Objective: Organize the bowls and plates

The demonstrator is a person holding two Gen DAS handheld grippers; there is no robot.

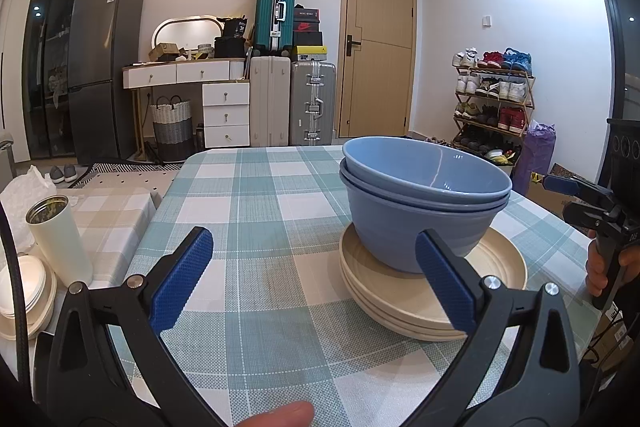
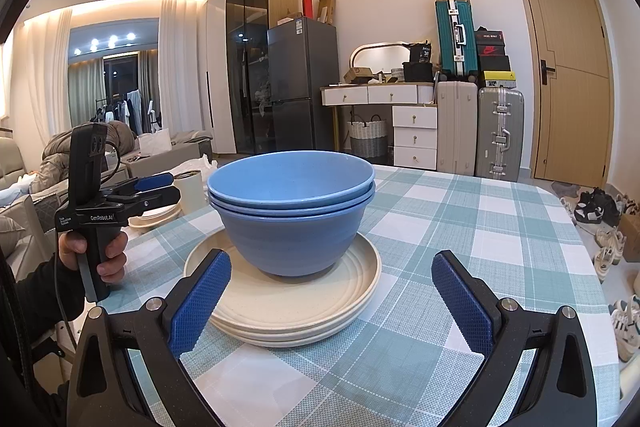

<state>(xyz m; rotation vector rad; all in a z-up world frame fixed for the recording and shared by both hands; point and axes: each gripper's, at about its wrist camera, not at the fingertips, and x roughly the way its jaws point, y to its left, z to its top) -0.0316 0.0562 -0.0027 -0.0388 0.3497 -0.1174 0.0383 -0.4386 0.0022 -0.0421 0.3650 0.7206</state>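
While both claws gape wide and hold nothing, the blue bowls sit nested on the cream plates on the table, at twelve o'clock from the nearer right claw and two o'clock from the left claw.

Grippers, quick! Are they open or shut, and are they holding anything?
Left gripper: open, holding nothing.
Right gripper: open, holding nothing; the blue bowls sit untouched on the cream plates.
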